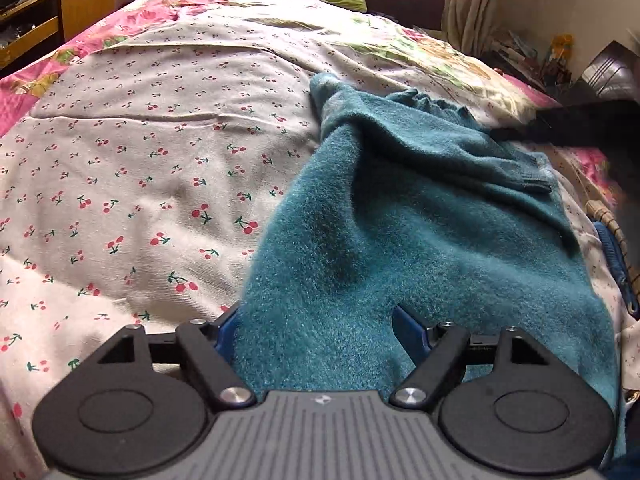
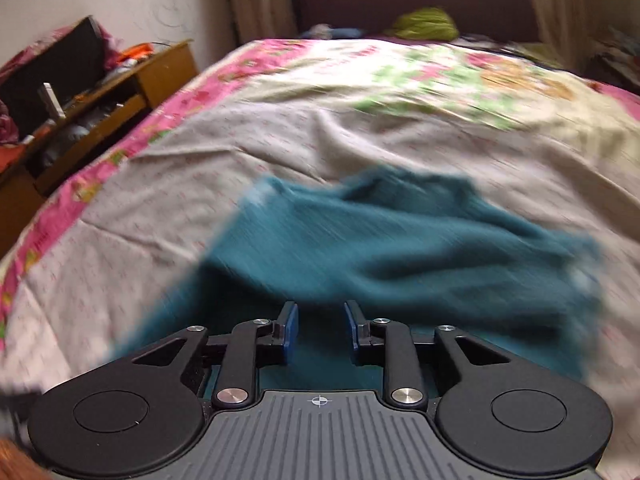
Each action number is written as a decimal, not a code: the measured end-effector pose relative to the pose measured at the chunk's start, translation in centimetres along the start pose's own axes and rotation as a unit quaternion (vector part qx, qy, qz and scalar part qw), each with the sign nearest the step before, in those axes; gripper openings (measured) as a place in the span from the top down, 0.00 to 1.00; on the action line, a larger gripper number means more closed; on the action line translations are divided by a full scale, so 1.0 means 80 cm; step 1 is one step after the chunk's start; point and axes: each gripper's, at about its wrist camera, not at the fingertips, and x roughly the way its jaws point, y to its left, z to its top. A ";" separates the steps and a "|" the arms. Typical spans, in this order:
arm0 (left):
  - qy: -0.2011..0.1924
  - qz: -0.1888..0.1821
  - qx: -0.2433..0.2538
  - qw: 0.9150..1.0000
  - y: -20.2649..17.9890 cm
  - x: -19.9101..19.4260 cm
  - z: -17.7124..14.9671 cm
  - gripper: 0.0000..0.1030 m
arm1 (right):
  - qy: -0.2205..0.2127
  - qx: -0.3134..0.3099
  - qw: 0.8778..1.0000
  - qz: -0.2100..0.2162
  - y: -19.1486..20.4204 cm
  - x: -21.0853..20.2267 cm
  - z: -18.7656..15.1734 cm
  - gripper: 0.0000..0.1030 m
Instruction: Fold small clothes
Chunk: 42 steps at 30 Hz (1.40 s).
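A fuzzy teal garment [image 1: 400, 216] lies rumpled on the cherry-print sheet [image 1: 120, 168] of a bed. My left gripper [image 1: 316, 320] is open, and the near edge of the garment lies between its blue pads [image 1: 408, 332]; the left pad is mostly hidden by the cloth. In the right wrist view, which is motion-blurred, the same garment [image 2: 400, 248] lies just ahead of and under my right gripper [image 2: 320, 320], which is open with a gap between its blue pads [image 2: 291, 328]. A dark blurred shape [image 1: 580, 124] at the right of the left wrist view reaches over the garment.
A wooden desk [image 2: 120, 92] with clutter stands left of the bed. A dark red headboard [image 2: 420, 4] and a green cloth [image 2: 426, 22] are at the far end. Curtains [image 1: 468, 4] and cluttered items [image 1: 532, 56] are at the far right. A floral quilt [image 1: 420, 52] covers the far bed.
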 end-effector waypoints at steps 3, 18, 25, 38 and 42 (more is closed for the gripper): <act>-0.002 0.010 0.005 1.000 -0.004 -0.001 -0.002 0.16 | 0.004 0.057 0.996 -0.062 -0.064 -0.067 -0.066 0.72; -0.006 0.073 0.054 0.996 -0.035 -0.002 -0.013 0.11 | 0.100 0.223 0.969 -0.022 -0.125 -0.108 -0.248 0.73; 0.003 0.025 0.062 0.998 -0.046 -0.021 -0.012 0.18 | 0.043 0.285 0.957 0.009 -0.163 -0.145 -0.251 0.90; 0.019 0.059 0.065 0.996 -0.037 -0.018 -0.020 0.17 | 0.062 0.233 0.970 -0.031 -0.144 -0.142 -0.235 0.81; 0.010 0.051 0.063 0.997 -0.041 -0.019 -0.012 0.17 | 0.053 0.185 0.979 -0.064 -0.133 -0.150 -0.212 0.74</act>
